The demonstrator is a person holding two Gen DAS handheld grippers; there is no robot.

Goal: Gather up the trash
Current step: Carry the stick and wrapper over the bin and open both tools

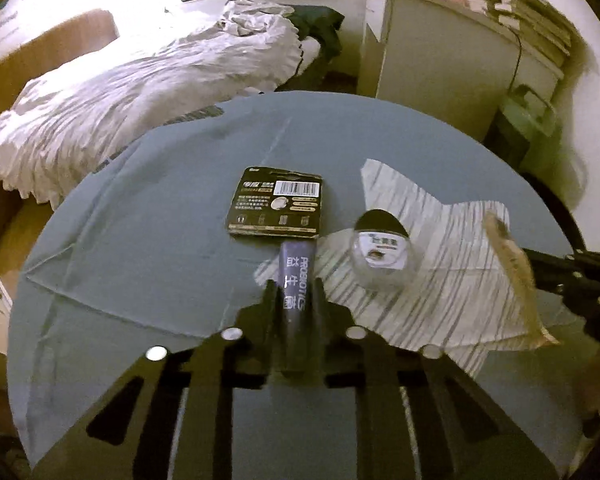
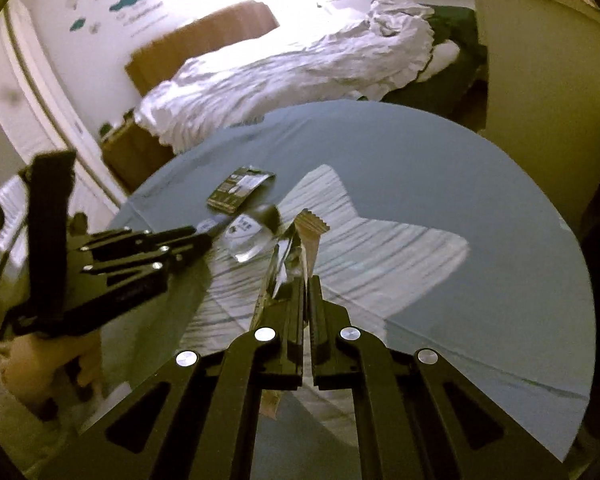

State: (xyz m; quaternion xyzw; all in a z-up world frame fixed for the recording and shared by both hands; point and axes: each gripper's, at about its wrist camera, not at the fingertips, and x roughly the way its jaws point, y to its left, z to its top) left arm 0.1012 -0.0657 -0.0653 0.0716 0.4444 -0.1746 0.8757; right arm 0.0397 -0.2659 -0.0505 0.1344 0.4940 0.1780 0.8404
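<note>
My left gripper (image 1: 294,286) is shut on a dark blue probiotics stick sachet (image 1: 295,280), held above the round grey table (image 1: 140,216). My right gripper (image 2: 306,280) is shut on a tan snack wrapper (image 2: 310,232) with a serrated top edge; the wrapper also shows at the right in the left wrist view (image 1: 516,268). A black battery card pack (image 1: 278,208) lies flat on the table just beyond the sachet. A clear round jar with a black lid (image 1: 382,252) lies on its side on a striped cloth (image 1: 452,280). The left gripper shows at the left in the right wrist view (image 2: 196,240).
An unmade bed with white bedding (image 1: 120,100) lies beyond the table to the left. A grey cabinet (image 1: 440,72) with stacked books stands at the back right. A green bag (image 1: 528,120) sits by the cabinet.
</note>
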